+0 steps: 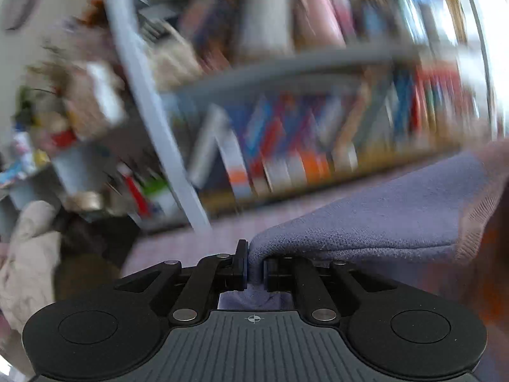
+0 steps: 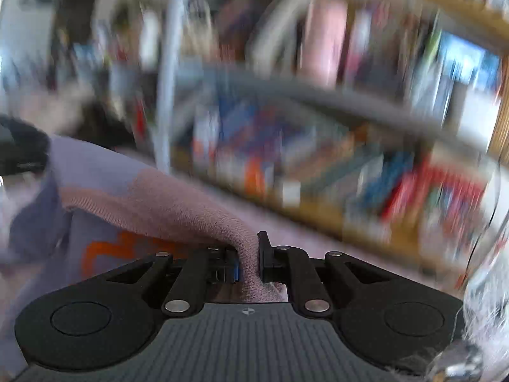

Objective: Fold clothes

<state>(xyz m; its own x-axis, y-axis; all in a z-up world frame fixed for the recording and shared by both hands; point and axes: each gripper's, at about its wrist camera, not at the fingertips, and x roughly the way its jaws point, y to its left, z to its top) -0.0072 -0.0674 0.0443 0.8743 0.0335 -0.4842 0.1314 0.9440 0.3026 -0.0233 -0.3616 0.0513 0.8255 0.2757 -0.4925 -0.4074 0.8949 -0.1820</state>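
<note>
A lavender knit sweater [image 1: 397, 213] with a pink ribbed band and an orange print is held up in the air between both grippers. My left gripper [image 1: 254, 267] is shut on a lavender fold of it, and the cloth stretches away to the right. In the right wrist view the same sweater [image 2: 95, 178] hangs off to the left. My right gripper [image 2: 249, 261] is shut on its pink ribbed edge [image 2: 191, 213]. The orange print [image 2: 105, 251] shows below that edge.
A grey bookshelf [image 1: 286, 73] full of coloured books fills the background, badly blurred; it also appears as the bookshelf [image 2: 318, 95] in the right wrist view. A pale pink surface [image 1: 178, 248] lies below. A beige cloth heap [image 1: 28, 254] sits at the left.
</note>
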